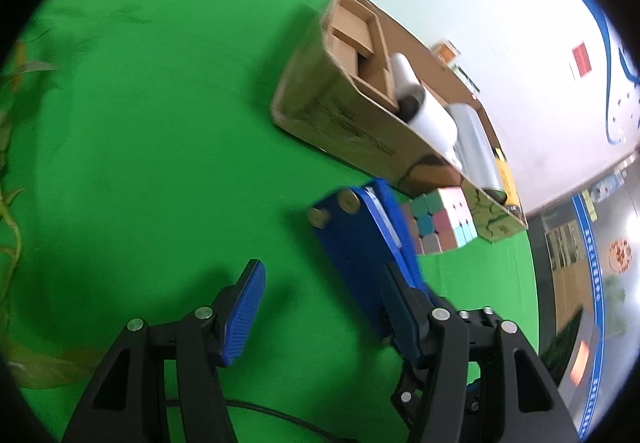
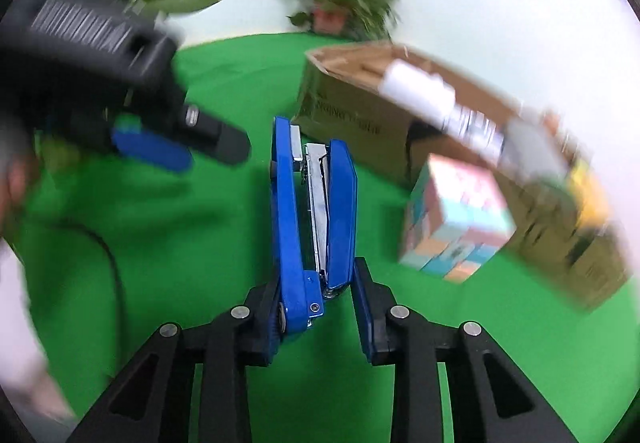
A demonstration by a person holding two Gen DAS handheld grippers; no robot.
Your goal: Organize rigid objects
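A blue stapler stands on edge between the fingers of my right gripper, which is shut on its hinge end above the green cloth. In the left wrist view the stapler shows its underside, with the right gripper's finger against it. My left gripper is open and empty, its left pad free over the cloth; it also appears in the right wrist view at the left. A pastel cube sits beside the cardboard box.
The box holds a white roll, a clear roll and smaller cardboard boxes. Potted plants stand at the far edge of the green cloth. A black cable runs over the cloth at left.
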